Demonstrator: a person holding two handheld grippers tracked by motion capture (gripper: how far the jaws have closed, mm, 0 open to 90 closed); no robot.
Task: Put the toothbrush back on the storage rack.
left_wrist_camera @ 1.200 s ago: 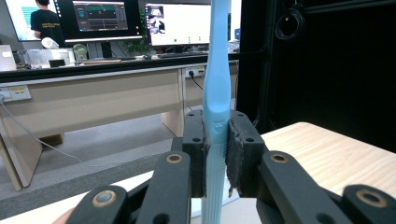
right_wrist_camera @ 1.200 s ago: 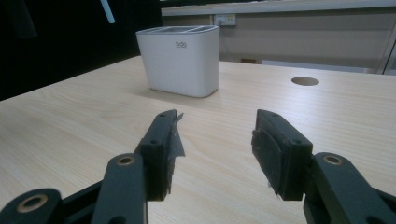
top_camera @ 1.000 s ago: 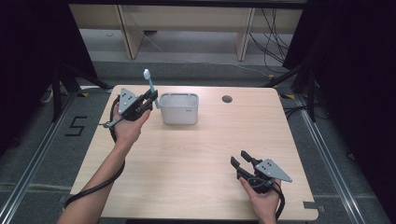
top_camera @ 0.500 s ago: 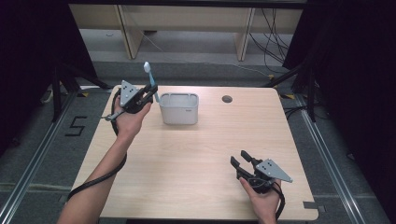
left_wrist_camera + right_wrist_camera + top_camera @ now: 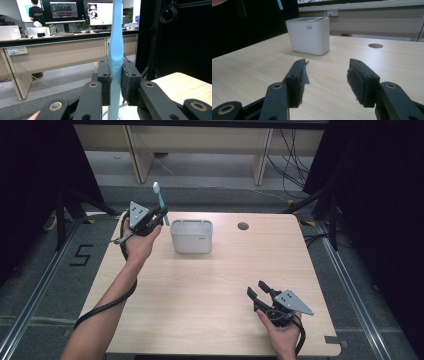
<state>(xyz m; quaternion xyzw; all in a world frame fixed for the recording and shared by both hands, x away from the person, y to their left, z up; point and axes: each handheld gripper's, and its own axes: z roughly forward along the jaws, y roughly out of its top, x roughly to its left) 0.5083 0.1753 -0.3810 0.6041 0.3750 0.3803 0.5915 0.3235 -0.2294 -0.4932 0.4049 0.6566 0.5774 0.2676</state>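
High view: pale wood table (image 5: 200, 295) on grey floor, dark curtains either side. Left hand-held gripper (image 5: 159, 217) raised at far left edge, clamped on upright blue toothbrush (image 5: 159, 197), just beside white holder (image 5: 192, 236). Right hand-held gripper (image 5: 260, 292) near front edge.

Left gripper view: toothbrush (image 5: 115, 50) pinched; desks, monitors (image 5: 65, 11) behind.

Right gripper view: jaws apart, holder (image 5: 308, 35) well ahead, round table hole (image 5: 375, 45).

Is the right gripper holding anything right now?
No, the right gripper has its jaws spread apart over the bare table, with nothing between them.
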